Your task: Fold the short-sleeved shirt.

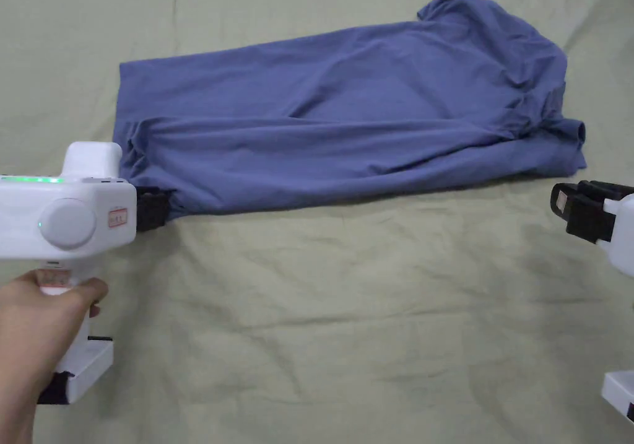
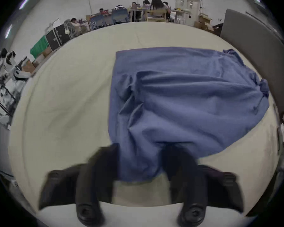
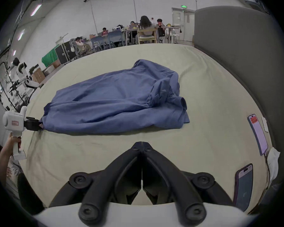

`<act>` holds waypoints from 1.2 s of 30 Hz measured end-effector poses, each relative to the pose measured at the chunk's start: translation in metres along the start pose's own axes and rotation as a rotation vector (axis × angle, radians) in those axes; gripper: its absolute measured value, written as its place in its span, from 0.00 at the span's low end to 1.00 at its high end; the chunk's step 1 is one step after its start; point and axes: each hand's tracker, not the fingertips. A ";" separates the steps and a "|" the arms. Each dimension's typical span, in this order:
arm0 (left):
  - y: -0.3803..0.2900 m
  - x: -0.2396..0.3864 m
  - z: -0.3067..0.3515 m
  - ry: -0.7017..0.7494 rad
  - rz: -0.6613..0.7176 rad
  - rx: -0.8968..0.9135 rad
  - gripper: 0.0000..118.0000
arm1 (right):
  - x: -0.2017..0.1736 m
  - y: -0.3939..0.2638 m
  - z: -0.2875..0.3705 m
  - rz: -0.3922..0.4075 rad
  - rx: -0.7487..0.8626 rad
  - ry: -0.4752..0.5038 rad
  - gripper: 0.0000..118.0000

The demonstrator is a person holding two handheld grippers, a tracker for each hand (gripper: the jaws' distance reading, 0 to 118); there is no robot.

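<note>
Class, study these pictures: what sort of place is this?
Probably a large shared workroom or lab: people sit at desks at the back, boxes line the wall, and a shirt lies on a sheet-covered surface.

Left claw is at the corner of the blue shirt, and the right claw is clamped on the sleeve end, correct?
Not quite. The left claw is at the blue shirt corner, but the right claw holds nothing: the right gripper view shows its jaws shut together over the bare sheet, short of the shirt.
</note>
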 end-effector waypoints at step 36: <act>0.039 -0.005 0.053 -0.021 -0.074 0.119 0.03 | 0.045 0.048 -0.041 0.022 -0.055 -0.018 0.11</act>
